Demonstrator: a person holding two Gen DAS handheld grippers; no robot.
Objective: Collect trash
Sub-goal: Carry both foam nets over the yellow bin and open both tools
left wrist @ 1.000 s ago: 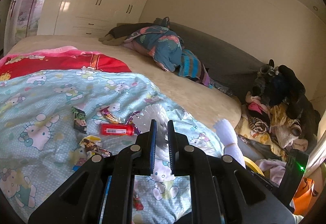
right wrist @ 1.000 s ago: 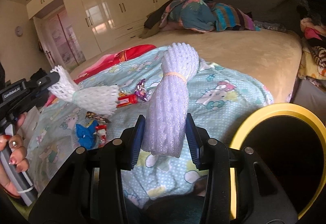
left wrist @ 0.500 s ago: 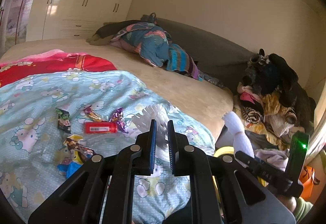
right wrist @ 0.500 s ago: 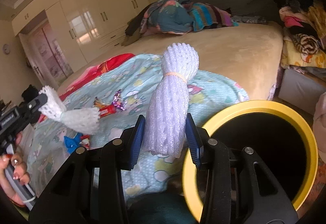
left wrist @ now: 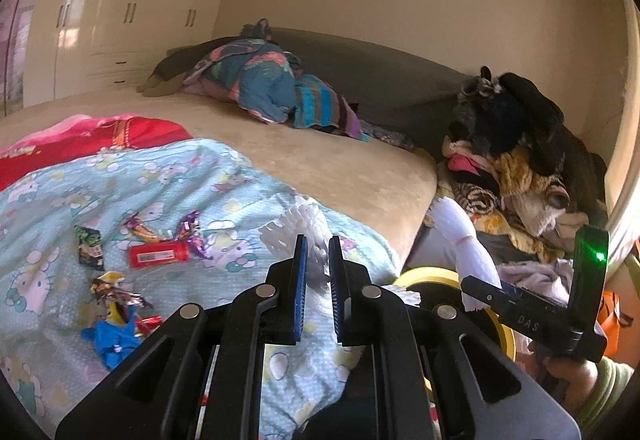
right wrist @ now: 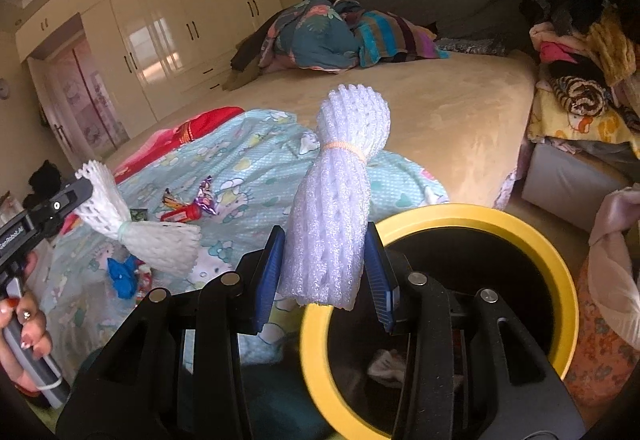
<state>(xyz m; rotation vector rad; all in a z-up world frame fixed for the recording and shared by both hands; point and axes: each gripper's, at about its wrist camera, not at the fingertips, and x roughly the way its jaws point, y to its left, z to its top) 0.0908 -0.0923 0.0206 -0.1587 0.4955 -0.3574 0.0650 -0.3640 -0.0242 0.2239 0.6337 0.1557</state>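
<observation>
The right tool point(right wrist: 326, 272) is clamped on a white foam net bundle point(right wrist: 340, 199) tied with an orange rubber band; the bundle stands upright between the blue pads, its lower end above the near rim of the yellow-rimmed bin point(right wrist: 560, 280), which stands on the floor just beside the foot corner of the bed point(right wrist: 460, 111). Something pale lies at the bottom of the bin.

The left tool point(left wrist: 318, 260) has its pads drawn close together on a second white foam net point(right wrist: 140, 236), tied at the waist with a pale band. From the right wrist view this net juts out sideways from the tool's tip, above the cartoon-print blanket point(left wrist: 160, 175). A hand point(right wrist: 24, 340) with painted nails grips the left tool's handle.

On the blanket, toward its near edge, the rest of the trash lies loose: a red tube point(left wrist: 158, 254), several candy wrappers point(left wrist: 192, 232), a dark sachet point(left wrist: 89, 246) and a crumpled blue wrapper point(left wrist: 110, 336).

A heap of clothes point(left wrist: 516, 167) is piled beyond the bed's foot corner, and folded bedding point(left wrist: 260, 83) sits at the far edge of the bed.
</observation>
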